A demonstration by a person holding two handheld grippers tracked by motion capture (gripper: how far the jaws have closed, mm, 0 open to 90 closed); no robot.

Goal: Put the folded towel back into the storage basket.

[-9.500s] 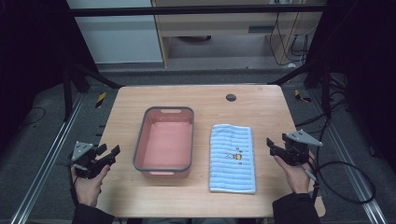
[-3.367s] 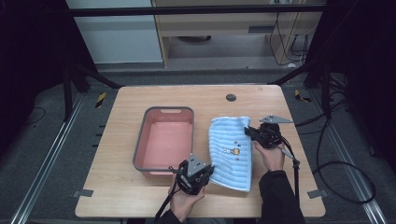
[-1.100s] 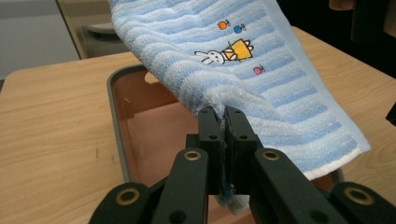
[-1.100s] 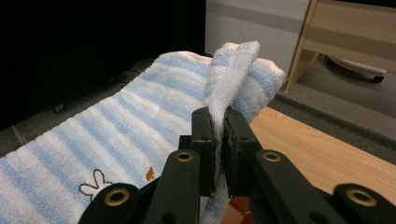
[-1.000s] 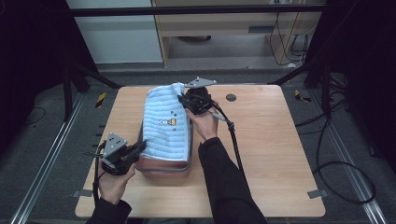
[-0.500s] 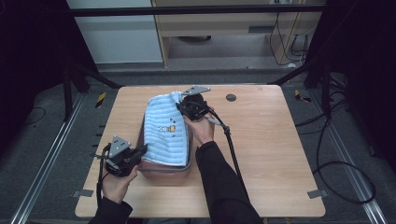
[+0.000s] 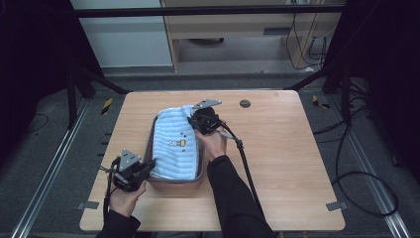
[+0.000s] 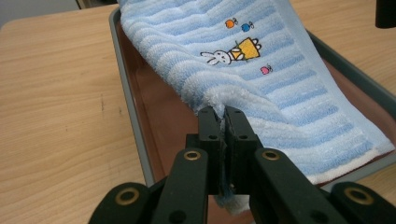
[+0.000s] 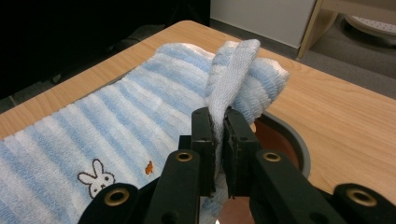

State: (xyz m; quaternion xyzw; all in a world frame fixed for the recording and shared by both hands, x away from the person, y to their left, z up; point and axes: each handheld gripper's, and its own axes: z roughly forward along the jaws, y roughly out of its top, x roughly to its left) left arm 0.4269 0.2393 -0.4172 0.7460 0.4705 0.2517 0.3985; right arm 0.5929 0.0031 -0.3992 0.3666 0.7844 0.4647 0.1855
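One blue striped towel (image 7: 173, 148) is draped over one pink tray (image 7: 171, 183) at table (image 7: 297, 148) centre; its 7 o'clock corner is clamped by the left gripper (image 7: 148, 166); its 1 o'clock corner is clamped by the right gripper (image 7: 194, 120).

No words, numbers, labels or brand marks can be read anywhere. The nearest thing to a sign is the embroidery on the blue striped towel (image 8: 261, 70): a white rabbit (image 8: 217, 57) beside a yellow shape, with small coloured fruit-like dots around it. It carries no lettering.
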